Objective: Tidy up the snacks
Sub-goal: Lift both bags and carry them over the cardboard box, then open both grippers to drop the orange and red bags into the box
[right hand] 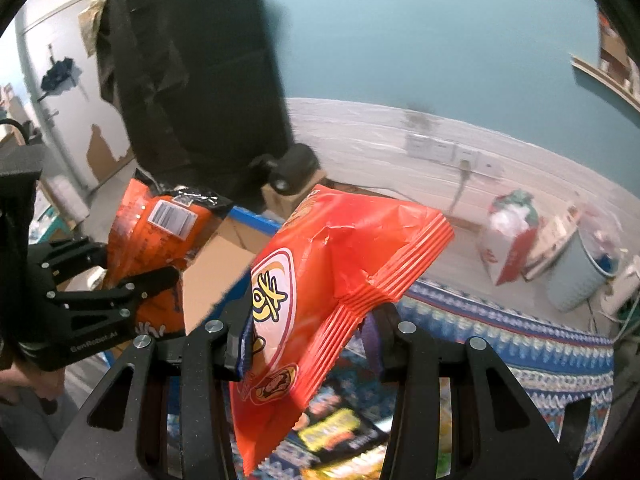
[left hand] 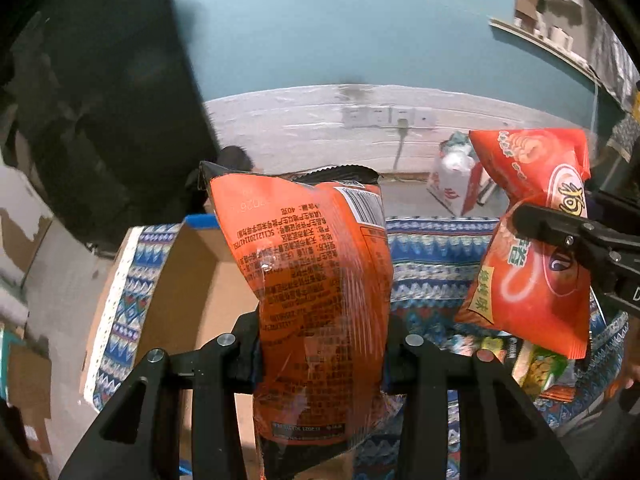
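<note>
Your left claw (left hand: pixel 322 360) clamps the orange snack bag (left hand: pixel 308 280), your right claw (right hand: pixel 308 344) the red snack bag (right hand: pixel 320 280); the slick film may slip before the cardboard box (left hand: pixel 208 280).

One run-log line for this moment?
left gripper: holds orange-black snack bag | right gripper: holds red crinkled snack bag | cardboard box: open

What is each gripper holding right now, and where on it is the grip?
The left gripper pinches the orange snack bag across its lower half. The right gripper pinches the red snack bag around its middle.
</note>
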Demonstrator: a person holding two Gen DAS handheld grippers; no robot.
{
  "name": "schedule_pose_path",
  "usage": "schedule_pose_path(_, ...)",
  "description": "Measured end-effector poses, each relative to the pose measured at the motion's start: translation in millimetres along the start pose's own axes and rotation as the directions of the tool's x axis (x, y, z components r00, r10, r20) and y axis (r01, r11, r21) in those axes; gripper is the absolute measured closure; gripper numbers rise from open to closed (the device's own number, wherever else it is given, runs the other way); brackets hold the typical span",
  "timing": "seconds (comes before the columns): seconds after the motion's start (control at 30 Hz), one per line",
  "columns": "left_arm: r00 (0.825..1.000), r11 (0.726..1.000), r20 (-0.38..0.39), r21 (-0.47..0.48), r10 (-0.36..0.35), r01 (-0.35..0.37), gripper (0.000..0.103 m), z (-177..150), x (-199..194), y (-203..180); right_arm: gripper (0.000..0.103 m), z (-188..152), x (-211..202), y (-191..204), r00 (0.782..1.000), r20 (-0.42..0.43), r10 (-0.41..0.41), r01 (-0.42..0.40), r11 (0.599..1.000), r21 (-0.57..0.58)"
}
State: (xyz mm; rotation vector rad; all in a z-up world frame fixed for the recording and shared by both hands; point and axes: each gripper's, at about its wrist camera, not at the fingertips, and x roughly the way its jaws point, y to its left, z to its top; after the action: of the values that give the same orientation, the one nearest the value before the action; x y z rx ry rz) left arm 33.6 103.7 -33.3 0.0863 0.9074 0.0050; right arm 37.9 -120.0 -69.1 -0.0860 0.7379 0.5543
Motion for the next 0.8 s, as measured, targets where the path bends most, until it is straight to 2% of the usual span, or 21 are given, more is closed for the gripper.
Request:
schedule_pose_path(0.43,0.993,0.991,-0.092,-0.104,0.077,-0.087,0.061,-35,24,74,0.060,19,53,72,0.994,-0.062,0.086,-0.091,0.992,-0.082)
schedule_pose_path(0.7,0.979,0.984,-0.176,-0.129,0.100,-0.124,0.060,-50,44,94,0.060,19,84,98,0.987,-0.116,0.112,-0.125,0.986,-0.112)
schedule_pose_path(0.8,0.973,0.981,-0.203,-0.130,0.114,-0.142,0.052,-53,48,98,0.060,18,91,110,0.984,-0.132,0.123,-0.139,0.983,-0.121)
